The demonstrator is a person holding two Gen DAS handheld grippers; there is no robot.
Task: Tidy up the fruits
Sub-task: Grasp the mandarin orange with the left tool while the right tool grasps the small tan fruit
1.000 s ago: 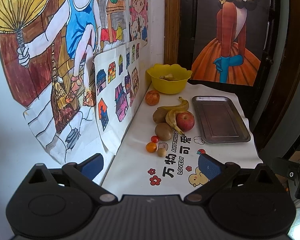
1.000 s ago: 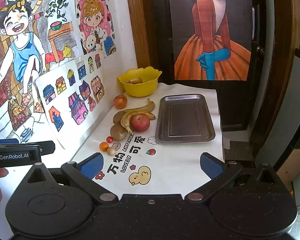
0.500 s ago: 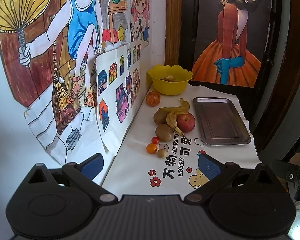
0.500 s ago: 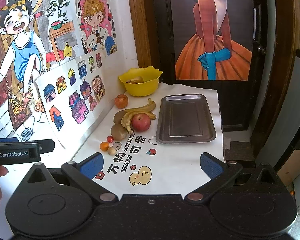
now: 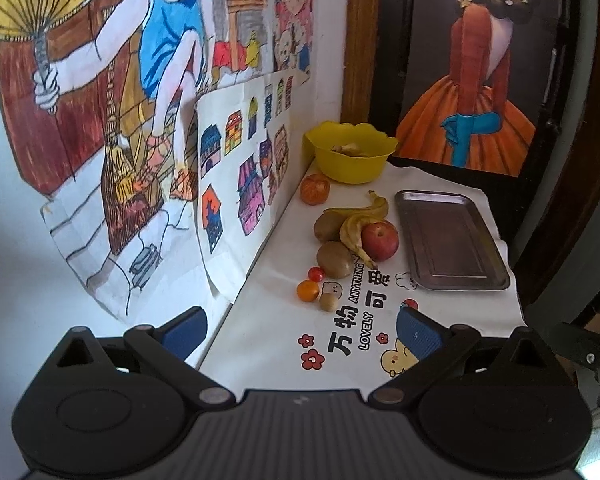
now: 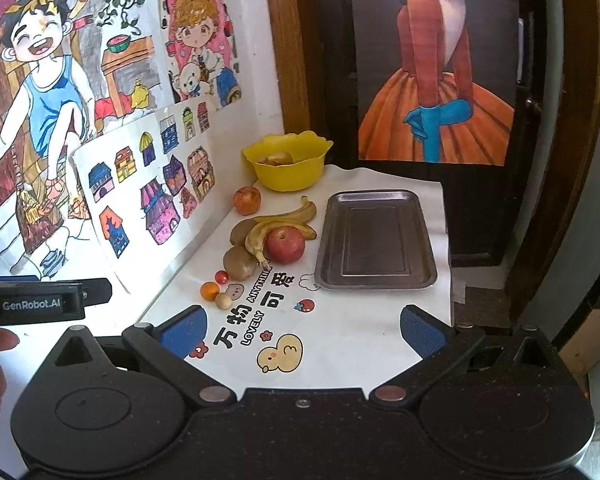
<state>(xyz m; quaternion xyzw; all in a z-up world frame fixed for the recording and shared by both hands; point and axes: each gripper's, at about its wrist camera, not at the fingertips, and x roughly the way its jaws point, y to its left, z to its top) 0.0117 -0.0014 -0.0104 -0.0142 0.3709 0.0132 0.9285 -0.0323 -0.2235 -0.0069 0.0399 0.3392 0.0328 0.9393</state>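
Both grippers — left (image 5: 300,330), right (image 6: 302,330) — hang wide and empty. Take the apple (image 6: 285,244) first, squarely across its middle — then the tray (image 6: 428,248).

On the white cloth (image 6: 352,344) covering the counter I read "万物可爱", with "ANYTHING" and "LOVELY" printed alongside in small capitals. The left gripper's body (image 6: 32,304), seen from my right wrist camera, carries "GenRobot.AI". A wall drawing of a girl (image 6: 200,40) is headed "MORNIN", its ending unclear.
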